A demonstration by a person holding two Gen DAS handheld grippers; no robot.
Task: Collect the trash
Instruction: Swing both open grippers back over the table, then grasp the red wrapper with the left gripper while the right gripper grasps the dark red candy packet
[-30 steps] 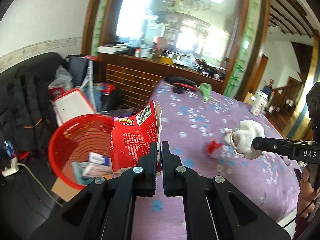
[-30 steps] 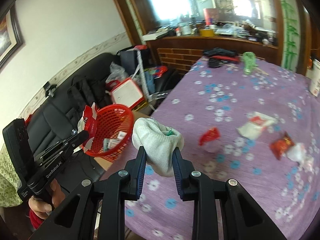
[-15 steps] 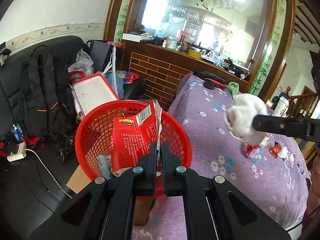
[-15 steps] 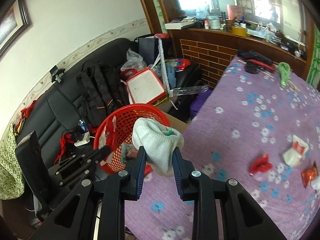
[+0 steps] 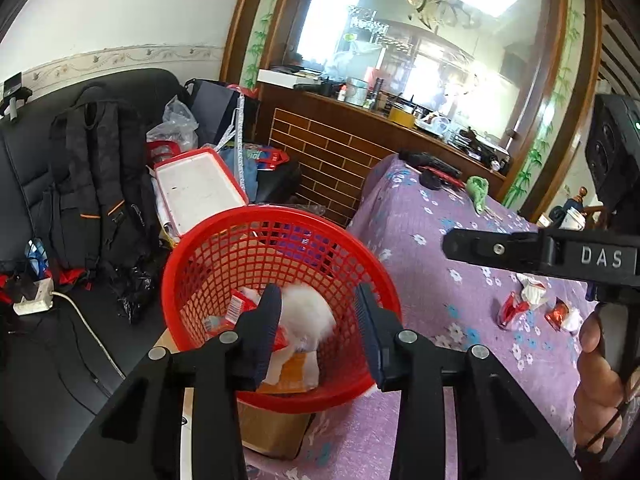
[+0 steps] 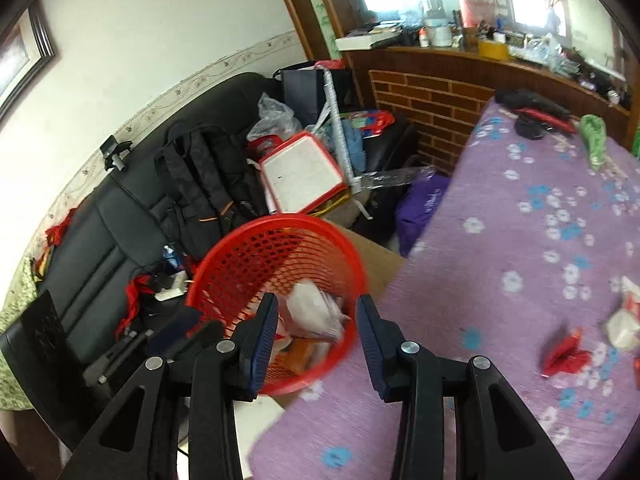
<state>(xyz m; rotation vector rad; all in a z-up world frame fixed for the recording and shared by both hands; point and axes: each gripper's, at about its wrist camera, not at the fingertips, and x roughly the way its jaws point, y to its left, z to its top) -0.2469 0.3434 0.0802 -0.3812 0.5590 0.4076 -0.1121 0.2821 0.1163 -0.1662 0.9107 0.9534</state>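
A red mesh basket [image 5: 224, 248] stands on a cardboard box beside the purple table. It also shows in the right wrist view [image 6: 248, 256]. My left gripper [image 5: 318, 312] is open and empty just above its rim. A white crumpled wad [image 5: 308, 316] and a red carton [image 5: 240, 308] lie inside the basket. My right gripper [image 6: 316, 322] is open and empty above the basket's near edge, with white and red trash [image 6: 312, 312] below it. Red wrappers [image 5: 510, 308] and white scraps [image 5: 532, 290] lie on the purple tablecloth [image 5: 420, 264].
A black sofa with a black backpack [image 5: 96, 184] and a red-rimmed white tray [image 5: 196, 192] sit behind the basket. A brick-fronted counter [image 5: 340, 152] is at the back. A green cloth [image 6: 594, 140] and dark items lie on the table's far end.
Both grippers have opened over the basket. The red carton has dropped from my left gripper and the white wad from my right gripper into the basket.
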